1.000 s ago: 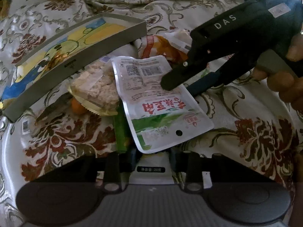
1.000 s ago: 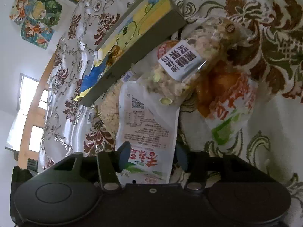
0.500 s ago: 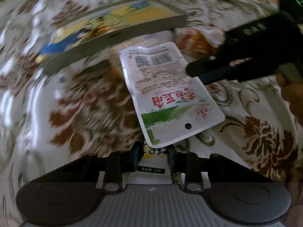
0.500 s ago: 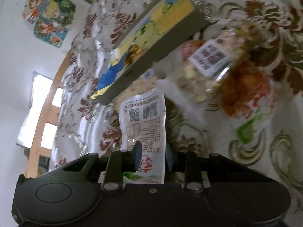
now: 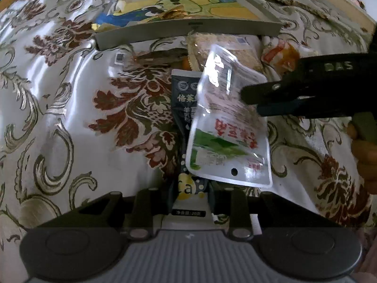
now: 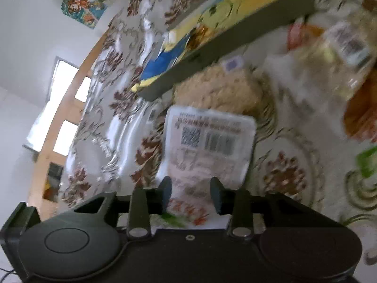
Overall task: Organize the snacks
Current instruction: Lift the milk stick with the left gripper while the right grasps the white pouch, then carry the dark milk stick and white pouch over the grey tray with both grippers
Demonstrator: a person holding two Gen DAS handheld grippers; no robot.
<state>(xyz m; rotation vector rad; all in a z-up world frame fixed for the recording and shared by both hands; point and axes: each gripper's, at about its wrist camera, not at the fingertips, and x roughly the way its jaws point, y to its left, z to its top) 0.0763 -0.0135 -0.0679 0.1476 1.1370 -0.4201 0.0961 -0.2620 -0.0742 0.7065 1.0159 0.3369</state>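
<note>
My left gripper (image 5: 189, 188) is shut on a dark stick packet (image 5: 182, 99) that points away over the flowered cloth. A white pouch (image 5: 226, 127) with red letters and a green band hangs tilted above it, off the cloth. My right gripper (image 5: 251, 101) comes in from the right with its fingers on the pouch's right edge. In the right wrist view the pouch (image 6: 207, 146) runs between that gripper's (image 6: 190, 192) fingers and is pinched narrow there. Those jaws are opening. A grey tray (image 5: 188, 29) with a cartoon picture inside lies beyond.
A rice cracker pack (image 5: 226, 44) and an orange snack bag (image 5: 282, 54) lie against the tray's front wall. A clear pack with a white label (image 6: 346, 47) sits further right. A person's hand (image 5: 365, 155) holds the right gripper. The table's wooden edge (image 6: 59, 118) runs along the left.
The white pouch has come up off the snack pile toward the near side and hangs over the stick packet. The left gripper has rolled, so the tray lies straight ahead. The right jaws narrowed, then widened.
</note>
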